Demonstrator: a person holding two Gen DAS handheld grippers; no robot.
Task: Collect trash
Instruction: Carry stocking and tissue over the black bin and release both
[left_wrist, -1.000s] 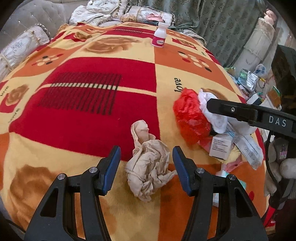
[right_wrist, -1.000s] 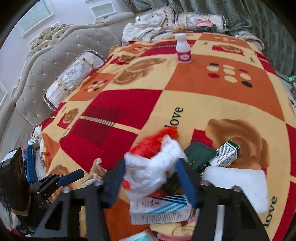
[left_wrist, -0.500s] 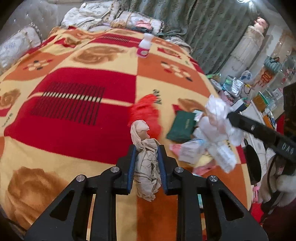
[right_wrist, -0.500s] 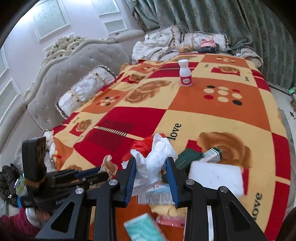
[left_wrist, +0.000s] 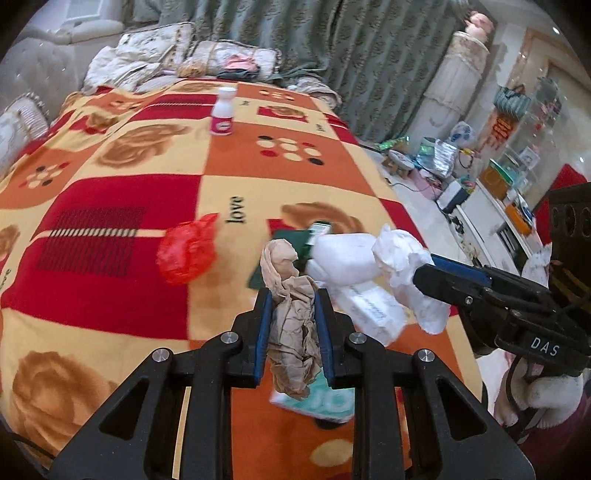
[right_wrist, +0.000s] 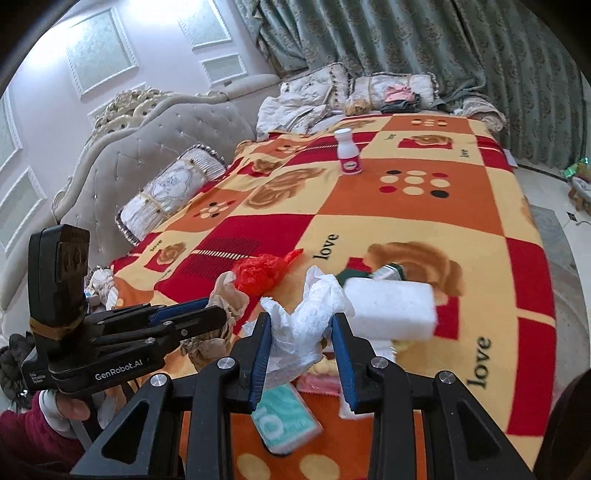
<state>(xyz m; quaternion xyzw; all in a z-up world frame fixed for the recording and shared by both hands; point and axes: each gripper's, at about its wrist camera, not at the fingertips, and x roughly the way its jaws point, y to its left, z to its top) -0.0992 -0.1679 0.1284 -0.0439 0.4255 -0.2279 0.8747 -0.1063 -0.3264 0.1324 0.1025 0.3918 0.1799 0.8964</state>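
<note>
My left gripper (left_wrist: 291, 295) is shut on a crumpled beige paper wad (left_wrist: 293, 325), lifted off the bed. Seen from the right wrist, that left gripper (right_wrist: 212, 310) sits at the left with the beige paper wad (right_wrist: 229, 299) at its tip. My right gripper (right_wrist: 301, 321) is shut on a crumpled white tissue (right_wrist: 306, 321), also raised. In the left wrist view the right gripper (left_wrist: 423, 271) comes in from the right, holding the white tissue (left_wrist: 402, 269). A red plastic bag (left_wrist: 186, 253) lies on the blanket (left_wrist: 110, 221) beside a pile of boxes and packets.
A white bottle with a pink label (left_wrist: 222, 112) stands far back on the bed. A white foam block (right_wrist: 391, 310), a teal tissue pack (right_wrist: 284, 417) and a dark green box (left_wrist: 280, 258) lie near the grippers. Pillows (right_wrist: 170, 192) and a headboard sit left; floor clutter (left_wrist: 443, 166) right.
Both grippers closed on their wads, the left on the beige paper and the right on the white tissue, then lifted them off the blanket and drew back from the bed.
</note>
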